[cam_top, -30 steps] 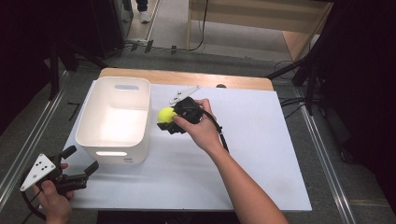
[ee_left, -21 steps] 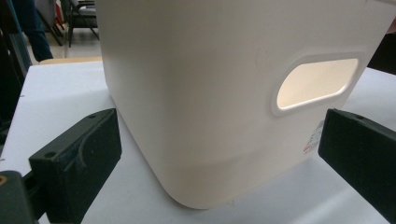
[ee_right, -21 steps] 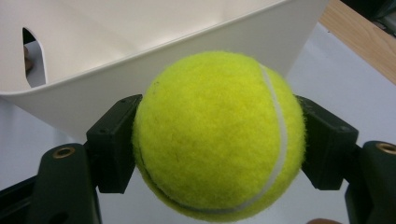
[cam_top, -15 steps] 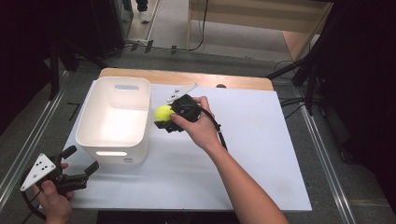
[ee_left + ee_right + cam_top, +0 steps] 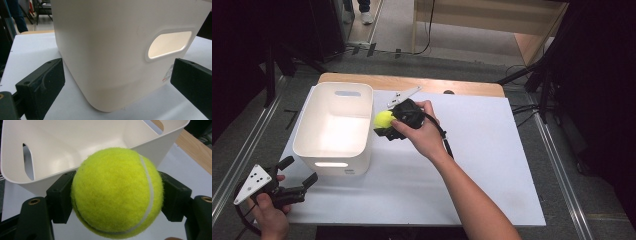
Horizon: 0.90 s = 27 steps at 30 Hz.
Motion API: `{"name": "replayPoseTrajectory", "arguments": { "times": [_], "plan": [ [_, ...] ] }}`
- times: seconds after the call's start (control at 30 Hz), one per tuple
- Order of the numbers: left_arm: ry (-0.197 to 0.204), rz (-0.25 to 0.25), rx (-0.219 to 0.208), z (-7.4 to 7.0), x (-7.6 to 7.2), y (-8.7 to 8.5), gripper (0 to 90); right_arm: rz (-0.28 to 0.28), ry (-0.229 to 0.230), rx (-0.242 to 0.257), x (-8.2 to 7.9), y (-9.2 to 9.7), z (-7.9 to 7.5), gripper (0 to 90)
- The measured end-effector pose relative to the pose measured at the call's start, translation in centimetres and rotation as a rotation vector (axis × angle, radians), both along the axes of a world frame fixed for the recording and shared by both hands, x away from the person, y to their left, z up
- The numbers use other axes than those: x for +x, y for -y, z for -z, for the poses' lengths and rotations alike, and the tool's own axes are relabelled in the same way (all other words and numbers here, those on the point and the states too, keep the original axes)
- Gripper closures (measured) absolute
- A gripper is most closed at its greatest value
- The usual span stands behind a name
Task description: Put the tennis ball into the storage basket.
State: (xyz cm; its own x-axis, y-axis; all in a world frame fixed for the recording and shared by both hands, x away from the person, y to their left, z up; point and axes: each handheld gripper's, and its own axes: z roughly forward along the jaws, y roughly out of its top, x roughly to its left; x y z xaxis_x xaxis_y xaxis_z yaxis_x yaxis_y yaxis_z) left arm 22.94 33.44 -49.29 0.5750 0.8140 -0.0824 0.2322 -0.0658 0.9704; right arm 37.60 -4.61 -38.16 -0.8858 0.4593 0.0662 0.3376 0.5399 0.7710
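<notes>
A yellow-green tennis ball (image 5: pixel 384 119) (image 5: pixel 117 192) is clamped between the two black jaws of my right gripper (image 5: pixel 385 124) (image 5: pixel 117 200). It is held in the air just beside the right rim of the white bin (image 5: pixel 334 90) (image 5: pixel 62 142). The inside of the bin that I can see in the right gripper view is bare. My left gripper (image 5: pixel 297 172) (image 5: pixel 117 82) rests at the table's near left corner. Its jaws are open and point at the bin's near wall (image 5: pixel 112 50) with its handle slot, and nothing is between them.
The bin stands on a white table top (image 5: pixel 482 150) with a wooden strip (image 5: pixel 462 87) along the far edge. A black cable (image 5: pixel 443 142) trails from the right gripper along the forearm. Metal rails (image 5: pixel 562 165) run along the floor on both sides.
The right hand has crept a little to the left with the ball, closer to the bin's rim. The left gripper has stayed put.
</notes>
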Motion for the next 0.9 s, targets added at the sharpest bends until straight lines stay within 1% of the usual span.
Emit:
{"name": "replayPoseTrajectory", "arguments": {
  "times": [0.23, 0.5, 0.53, 0.9],
  "plan": [
    [0.0, 0.001, -0.001, 0.0, 0.0, 0.0, 0.0, -0.002, 0.004, 0.0, -0.1, -0.3, -0.4, 23.1],
    [-0.001, -0.001, 0.0, 0.0, 0.0, 0.0, 0.0, -0.023, 0.018, -0.003, 0.1, -0.6, -1.0, 23.1],
    [0.0, -0.001, -0.001, 0.0, 0.0, 0.0, 0.0, -0.015, 0.015, -0.003, 0.0, -0.6, -1.0, 23.1],
    [0.0, 0.001, 0.0, 0.0, 0.0, 0.0, 0.0, -0.031, 0.018, 0.0, 0.0, -1.1, -1.7, 23.1]
  ]
}}
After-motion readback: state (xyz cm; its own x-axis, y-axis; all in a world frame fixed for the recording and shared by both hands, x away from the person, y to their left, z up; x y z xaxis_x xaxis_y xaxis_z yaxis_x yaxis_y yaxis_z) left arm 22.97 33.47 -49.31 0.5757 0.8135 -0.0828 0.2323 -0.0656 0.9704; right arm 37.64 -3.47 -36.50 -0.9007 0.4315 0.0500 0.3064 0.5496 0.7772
